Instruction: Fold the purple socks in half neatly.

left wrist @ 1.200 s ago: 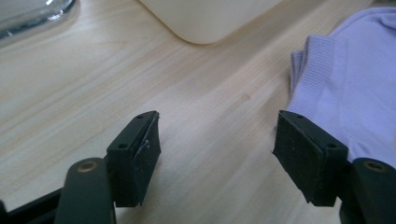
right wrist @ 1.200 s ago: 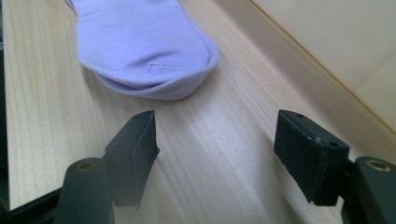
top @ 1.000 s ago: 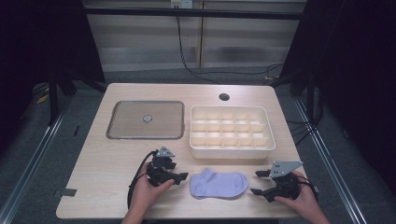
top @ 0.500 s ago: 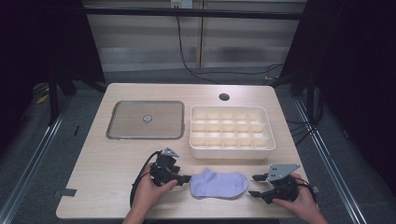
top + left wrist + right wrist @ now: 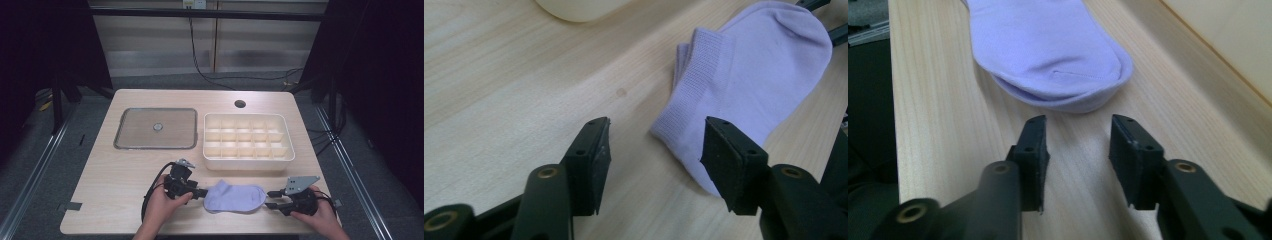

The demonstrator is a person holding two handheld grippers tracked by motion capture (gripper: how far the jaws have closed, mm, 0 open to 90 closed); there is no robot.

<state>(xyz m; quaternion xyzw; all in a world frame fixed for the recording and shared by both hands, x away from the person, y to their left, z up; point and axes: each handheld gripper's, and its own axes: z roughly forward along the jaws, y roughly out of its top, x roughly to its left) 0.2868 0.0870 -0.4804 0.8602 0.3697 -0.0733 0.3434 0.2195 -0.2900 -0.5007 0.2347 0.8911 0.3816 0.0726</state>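
A lilac sock [image 5: 235,197] lies flat on the table [image 5: 110,170], low in the middle of the high view, just below the cream compartment tray [image 5: 248,141]. The left gripper [image 5: 202,192] sits at its cuff end, jaws spread wide, gripping nothing. The right gripper [image 5: 270,199] waits just off the toe, jaws parted and empty.
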